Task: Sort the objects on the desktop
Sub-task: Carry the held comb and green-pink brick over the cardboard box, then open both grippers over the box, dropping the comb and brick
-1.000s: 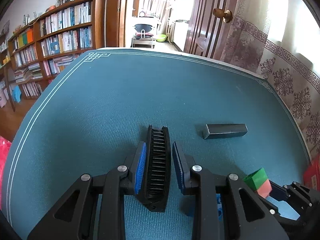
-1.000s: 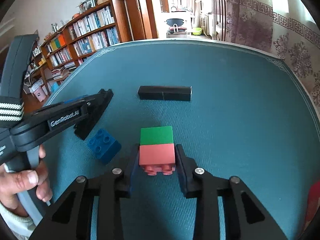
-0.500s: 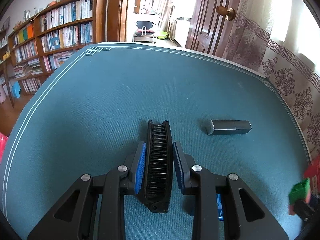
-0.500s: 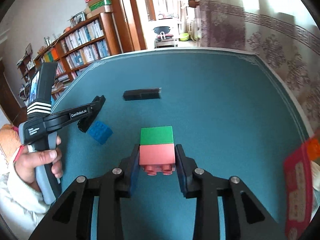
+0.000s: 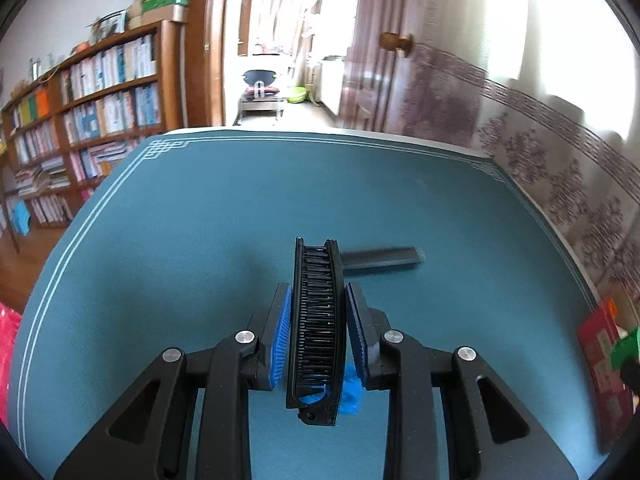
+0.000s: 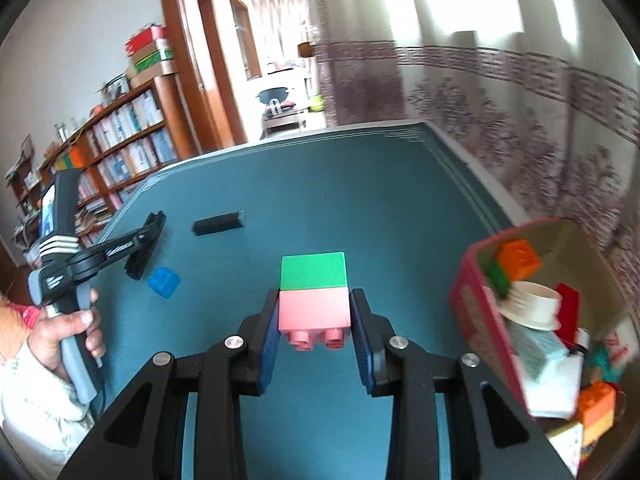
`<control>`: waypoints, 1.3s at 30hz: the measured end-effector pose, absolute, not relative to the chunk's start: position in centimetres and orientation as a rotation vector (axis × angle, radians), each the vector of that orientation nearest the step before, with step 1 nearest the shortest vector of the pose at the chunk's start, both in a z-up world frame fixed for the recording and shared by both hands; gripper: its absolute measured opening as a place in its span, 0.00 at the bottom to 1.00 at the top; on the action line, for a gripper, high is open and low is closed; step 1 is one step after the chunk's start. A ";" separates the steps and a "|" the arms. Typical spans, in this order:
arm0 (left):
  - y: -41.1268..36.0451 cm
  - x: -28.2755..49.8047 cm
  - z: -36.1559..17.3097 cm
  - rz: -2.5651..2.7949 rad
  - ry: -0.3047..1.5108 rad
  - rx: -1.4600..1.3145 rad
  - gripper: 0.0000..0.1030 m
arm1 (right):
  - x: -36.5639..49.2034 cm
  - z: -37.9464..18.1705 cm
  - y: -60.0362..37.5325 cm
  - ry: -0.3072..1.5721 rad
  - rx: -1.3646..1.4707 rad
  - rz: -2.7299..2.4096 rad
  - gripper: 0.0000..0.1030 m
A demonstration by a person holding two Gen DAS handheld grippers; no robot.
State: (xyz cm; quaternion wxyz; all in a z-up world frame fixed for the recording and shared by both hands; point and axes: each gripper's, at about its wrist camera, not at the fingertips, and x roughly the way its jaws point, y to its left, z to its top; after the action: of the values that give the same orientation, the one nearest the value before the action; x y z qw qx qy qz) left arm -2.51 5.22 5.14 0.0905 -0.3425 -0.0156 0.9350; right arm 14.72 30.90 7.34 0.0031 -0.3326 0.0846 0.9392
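The right claw (image 6: 314, 320) pinched the pink-and-green stacked toy bricks (image 6: 313, 294) above the teal counter (image 6: 360, 200); best carried level to the pink cardboard box (image 6: 480, 304) at three o'clock. The left claw (image 5: 316, 326) clamped the black folding comb (image 5: 317, 320).

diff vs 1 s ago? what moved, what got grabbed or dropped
The right gripper carried the pink-and-green block stack rightward, up to the red box that already holds sorted items. The left gripper lifted the black comb slightly. Nothing was grabbed or released: both grips are unchanged. The blue brick and the dark bar stayed put on the teal mat.
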 end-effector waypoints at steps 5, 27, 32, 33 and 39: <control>7.9 -0.4 6.0 2.708 -0.007 -0.993 0.28 | 16.7 7.4 33.9 0.305 -1.011 2.879 0.35; 25.9 6.8 10.0 2.312 0.242 -0.857 0.29 | 23.7 6.7 46.8 0.452 -0.870 2.651 0.35; 30.0 8.1 10.2 2.229 0.286 -0.848 0.29 | 24.5 6.4 48.6 0.491 -0.861 2.632 0.35; 30.6 8.3 10.1 2.219 0.291 -0.847 0.29 | 24.6 6.3 48.9 0.496 -0.859 2.632 0.35; 34.9 9.7 10.1 2.145 0.331 -0.836 0.29 | 24.7 6.4 49.6 0.485 -0.848 2.643 0.36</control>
State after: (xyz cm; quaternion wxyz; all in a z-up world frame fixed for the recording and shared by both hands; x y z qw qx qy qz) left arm 9.67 34.86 10.06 0.3966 -0.3299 0.1308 0.8466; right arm 24.67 49.60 6.42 0.1611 -0.2970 0.1699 0.9257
